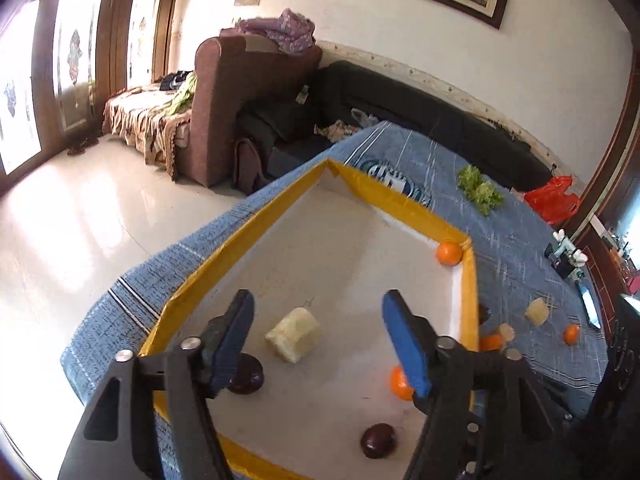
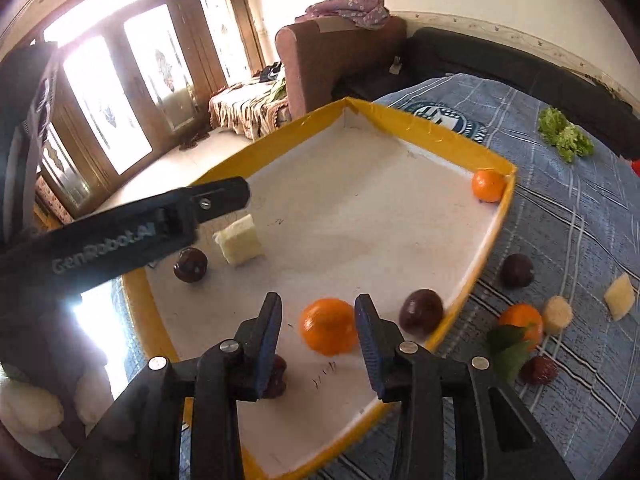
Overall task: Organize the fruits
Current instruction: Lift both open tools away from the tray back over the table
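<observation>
We're roughly halfway: tray (image 2: 492, 236) holds two oranges, three dark fruits and a pale chunk (image 2: 240, 240). Left gripper (image 1: 318, 344) spread wide, empty; right gripper (image 2: 316, 340) apart, straddling orange (image 2: 329, 326), not gripping. Five-ish fruits wait on the cloth (image 2: 580, 240).

Beyond the fingertips, a brown sofa (image 1: 224, 96) with a purple cloth (image 1: 286, 30) on top stands against a white wall (image 1: 400, 32); bright glazed doors (image 2: 120, 80) light the glossy pale floor (image 1: 80, 216).
</observation>
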### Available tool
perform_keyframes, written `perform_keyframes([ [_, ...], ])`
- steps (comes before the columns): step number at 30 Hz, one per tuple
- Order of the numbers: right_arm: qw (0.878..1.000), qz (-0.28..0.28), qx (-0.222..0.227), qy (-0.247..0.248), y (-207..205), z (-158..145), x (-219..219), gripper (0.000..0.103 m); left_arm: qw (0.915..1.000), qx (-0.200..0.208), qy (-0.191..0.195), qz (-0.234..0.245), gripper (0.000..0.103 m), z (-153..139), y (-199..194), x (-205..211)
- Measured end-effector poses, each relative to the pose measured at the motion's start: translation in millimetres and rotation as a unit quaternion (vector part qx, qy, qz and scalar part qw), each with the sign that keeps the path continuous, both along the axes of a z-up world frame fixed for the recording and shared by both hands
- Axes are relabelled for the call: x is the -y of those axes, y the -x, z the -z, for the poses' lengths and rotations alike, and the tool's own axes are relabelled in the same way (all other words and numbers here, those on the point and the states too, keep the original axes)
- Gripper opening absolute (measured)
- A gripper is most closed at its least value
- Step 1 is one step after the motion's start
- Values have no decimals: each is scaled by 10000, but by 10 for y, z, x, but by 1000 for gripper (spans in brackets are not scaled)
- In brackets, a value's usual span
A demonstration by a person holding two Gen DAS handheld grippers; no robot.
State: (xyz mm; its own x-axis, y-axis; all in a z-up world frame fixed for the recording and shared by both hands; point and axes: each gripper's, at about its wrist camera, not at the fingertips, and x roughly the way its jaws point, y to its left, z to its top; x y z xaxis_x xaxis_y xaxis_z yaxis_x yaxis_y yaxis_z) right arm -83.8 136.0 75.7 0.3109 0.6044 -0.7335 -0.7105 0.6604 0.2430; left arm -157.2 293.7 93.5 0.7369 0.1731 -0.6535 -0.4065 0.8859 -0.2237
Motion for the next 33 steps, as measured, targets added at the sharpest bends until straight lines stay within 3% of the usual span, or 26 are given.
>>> perform_keyframes([
  [3,9990,377,-184,-172,-78,-67,331,62,9993,294,-210,15,86,-252,146,233],
  [5,9970,674,-333,-199,-187,-121,595,75,9979,542,-275,211,88,-401,222,395],
  [8,9913,1278,-202,-232,-304,-286,1104,85,9938,855,-255,666,88,-669,353,677],
  [10,9864,1578,-70,-458,-382,-487,1502,87,9913,988,-270,831,88,-868,403,854],
  [13,9791,1985,148,-410,-499,-851,2065,86,9869,1190,-409,1009,88,-1206,498,1066],
  [15,9688,2404,342,-500,-572,-1196,2552,86,9832,1333,-516,1134,88,-1469,551,1179],
  [18,9444,3122,848,-577,-674,-1851,3278,86,9776,1609,-589,1221,88,-1875,566,1321],
  [21,9077,3873,1586,-301,-703,-2583,3871,86,9753,1677,-675,1268,88,-2194,469,1454],
  [24,8767,4283,2185,130,-667,-3204,4234,86,9737,1721,-789,1267,90,-2312,385,1559],
  [26,8610,4436,2480,179,-566,-3432,4388,88,9725,1758,-852,1272,97,-2259,348,1614],
  [29,8636,4342,2564,40,-418,-3322,4398,92,9756,1499,-474,1530,99,-1931,200,1649],
  [33,9000,3953,1822,216,-567,-2482,4192,92,9820,691,24,1757,99,-1311,-82,1613],
])
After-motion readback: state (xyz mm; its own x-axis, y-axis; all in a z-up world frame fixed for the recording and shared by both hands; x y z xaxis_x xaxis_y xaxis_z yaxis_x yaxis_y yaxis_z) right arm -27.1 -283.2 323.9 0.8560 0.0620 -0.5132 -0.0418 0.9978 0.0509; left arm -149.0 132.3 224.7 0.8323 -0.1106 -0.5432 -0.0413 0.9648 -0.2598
